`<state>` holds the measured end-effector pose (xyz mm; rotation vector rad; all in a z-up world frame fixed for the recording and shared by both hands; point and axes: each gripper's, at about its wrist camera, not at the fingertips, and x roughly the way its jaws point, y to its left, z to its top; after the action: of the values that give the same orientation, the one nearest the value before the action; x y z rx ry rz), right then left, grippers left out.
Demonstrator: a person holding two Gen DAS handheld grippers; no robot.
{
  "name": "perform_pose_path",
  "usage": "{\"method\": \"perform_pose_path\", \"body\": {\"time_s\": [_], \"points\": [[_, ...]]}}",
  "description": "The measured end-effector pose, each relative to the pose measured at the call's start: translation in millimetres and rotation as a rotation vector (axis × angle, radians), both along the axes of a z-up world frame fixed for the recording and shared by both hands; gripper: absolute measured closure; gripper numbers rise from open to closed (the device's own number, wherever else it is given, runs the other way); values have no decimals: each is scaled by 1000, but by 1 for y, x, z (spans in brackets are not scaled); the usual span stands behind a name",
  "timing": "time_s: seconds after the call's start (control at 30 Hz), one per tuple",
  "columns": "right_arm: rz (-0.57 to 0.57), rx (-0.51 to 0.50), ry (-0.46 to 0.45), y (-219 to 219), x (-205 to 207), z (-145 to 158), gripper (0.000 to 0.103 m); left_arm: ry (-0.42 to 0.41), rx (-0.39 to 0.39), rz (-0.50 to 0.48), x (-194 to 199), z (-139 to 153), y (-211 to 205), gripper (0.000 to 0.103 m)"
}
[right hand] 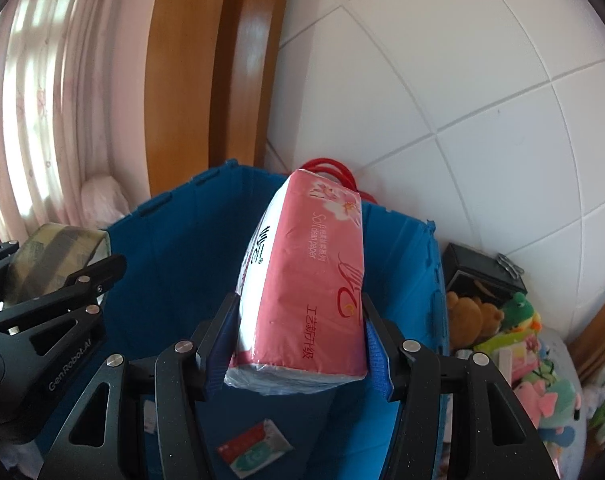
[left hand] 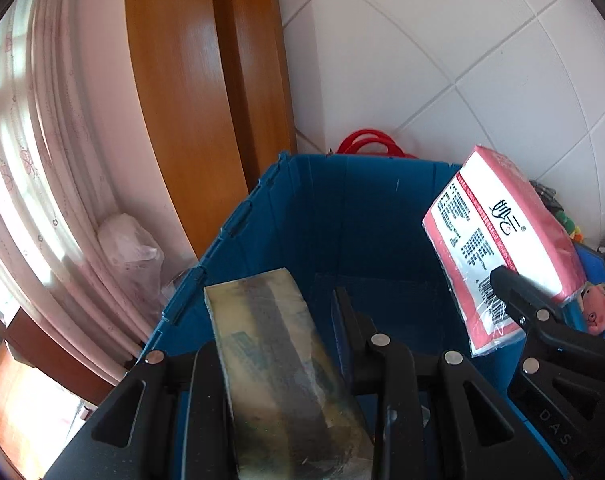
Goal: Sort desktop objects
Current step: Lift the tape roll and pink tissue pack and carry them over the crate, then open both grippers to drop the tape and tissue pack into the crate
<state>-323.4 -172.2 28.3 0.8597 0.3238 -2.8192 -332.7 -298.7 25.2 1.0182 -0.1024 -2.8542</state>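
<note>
My right gripper [right hand: 298, 316] is shut on a pink pack of tissue paper [right hand: 306, 280] and holds it above the open blue bin [right hand: 174, 264]. The pack also shows in the left wrist view [left hand: 502, 240], at the right over the bin [left hand: 342, 220]. My left gripper [left hand: 276, 320] is shut on a wide roll of tape [left hand: 278, 360], held over the bin's near left corner. The roll shows at the left of the right wrist view [right hand: 54, 256]. A small red and green tissue packet [right hand: 254, 448] lies on the bin floor.
A white tiled wall [right hand: 462, 120] and a wooden door frame [right hand: 206, 80] stand behind the bin. Pink curtains [left hand: 42, 160] hang at the left. Plush toys [right hand: 514, 336] and a black box [right hand: 478, 272] sit right of the bin. Red handles [left hand: 366, 142] show behind it.
</note>
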Motion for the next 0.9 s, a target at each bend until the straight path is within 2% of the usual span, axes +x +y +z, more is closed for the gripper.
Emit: {"method": "perform_pose_path", "body": {"time_s": [0.37,0.43,0.5,0.53,0.57,0.63,0.8,0.9], "points": [[-39,73,-64,-5,-16,-22,42,-255,60,-48,-29,-43,9,74],[-43,78,-70,-5,-15,-23,31,-273,77,-63,-29,-48,13,74],[-47,81,-70,-2,-14,-23,26,-285,71,-72,-27,-48,15,69],[-48,81,-72,-1,-13,-23,24,-289,63,-81,-24,-48,17,59],[-45,78,-75,0,-12,-22,23,-288,58,-88,-22,-47,19,42],[-46,76,-74,2,-9,-20,19,-275,46,-98,-18,-44,21,27],[-54,61,-57,11,3,-8,12,-198,27,-97,-3,-26,21,27],[-59,54,-25,17,15,0,4,-132,45,-96,12,-12,19,27]]}}
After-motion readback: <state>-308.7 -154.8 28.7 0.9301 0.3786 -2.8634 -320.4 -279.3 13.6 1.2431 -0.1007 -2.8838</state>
